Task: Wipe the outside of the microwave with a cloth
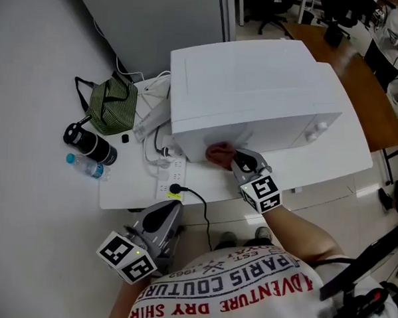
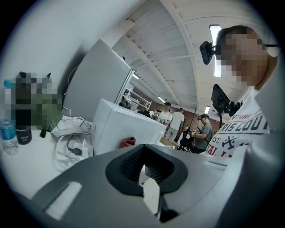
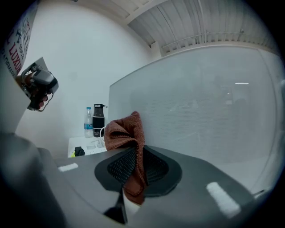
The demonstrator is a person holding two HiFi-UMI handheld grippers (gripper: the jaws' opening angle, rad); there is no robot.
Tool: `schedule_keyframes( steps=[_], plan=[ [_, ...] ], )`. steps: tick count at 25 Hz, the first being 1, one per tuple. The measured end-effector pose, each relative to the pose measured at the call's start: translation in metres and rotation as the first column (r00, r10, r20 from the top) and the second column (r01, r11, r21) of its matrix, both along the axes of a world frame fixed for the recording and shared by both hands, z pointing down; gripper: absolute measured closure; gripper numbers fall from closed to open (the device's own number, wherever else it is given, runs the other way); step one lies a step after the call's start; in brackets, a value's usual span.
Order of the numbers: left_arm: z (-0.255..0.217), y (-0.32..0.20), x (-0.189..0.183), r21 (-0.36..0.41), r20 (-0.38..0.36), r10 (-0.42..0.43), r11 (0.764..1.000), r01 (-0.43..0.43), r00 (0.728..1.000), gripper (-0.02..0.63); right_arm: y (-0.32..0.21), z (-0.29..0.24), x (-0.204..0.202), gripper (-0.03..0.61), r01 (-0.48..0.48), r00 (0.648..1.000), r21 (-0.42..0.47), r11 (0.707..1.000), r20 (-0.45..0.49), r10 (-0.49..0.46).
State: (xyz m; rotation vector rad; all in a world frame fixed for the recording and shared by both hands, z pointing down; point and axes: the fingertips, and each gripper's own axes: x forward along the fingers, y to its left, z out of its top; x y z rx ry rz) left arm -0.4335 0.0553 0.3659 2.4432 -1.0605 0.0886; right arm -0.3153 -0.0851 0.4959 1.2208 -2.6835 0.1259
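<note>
A white microwave (image 1: pixel 256 91) stands on a white table (image 1: pixel 124 191). My right gripper (image 1: pixel 233 161) is shut on a reddish-brown cloth (image 1: pixel 218 153) and holds it against the microwave's near side wall, low and toward the left end. In the right gripper view the cloth (image 3: pixel 129 133) sticks up between the jaws, beside the grey wall (image 3: pixel 200 116). My left gripper (image 1: pixel 157 218) hangs at the table's near edge with its jaws shut and nothing in them. The left gripper view shows the microwave (image 2: pixel 120 129) and the cloth (image 2: pixel 128 142) ahead.
Left of the microwave lie a green striped bag (image 1: pixel 112 104), a black flask (image 1: pixel 90 143), a small water bottle (image 1: pixel 85 167), a white power strip (image 1: pixel 168 177) with a black plug and loose cables. A brown desk (image 1: pixel 362 84) stands at the right. People stand in the background.
</note>
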Motion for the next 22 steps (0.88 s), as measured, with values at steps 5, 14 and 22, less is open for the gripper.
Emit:
schedule_keyframes(
  steps=[5,14,22],
  plan=[
    [-0.002,-0.012,0.045,0.006,-0.011,0.087,0.996,-0.087,0.996,0.612,-0.004,-0.003,0.074,0.537,-0.119,0.993,-0.003,0.993,-0.005,0.119],
    [-0.009,-0.027,0.135,0.012,-0.015,0.215,0.977,-0.214,0.977,0.612,-0.011,-0.007,0.222,0.537,-0.360,0.933,-0.042,0.932,0.006,0.361],
    [-0.013,-0.034,0.195,0.009,-0.007,0.253,0.967,-0.253,0.967,0.612,0.001,-0.013,0.236,0.538,-0.283,0.958,-0.072,0.956,0.036,0.286]
  ],
)
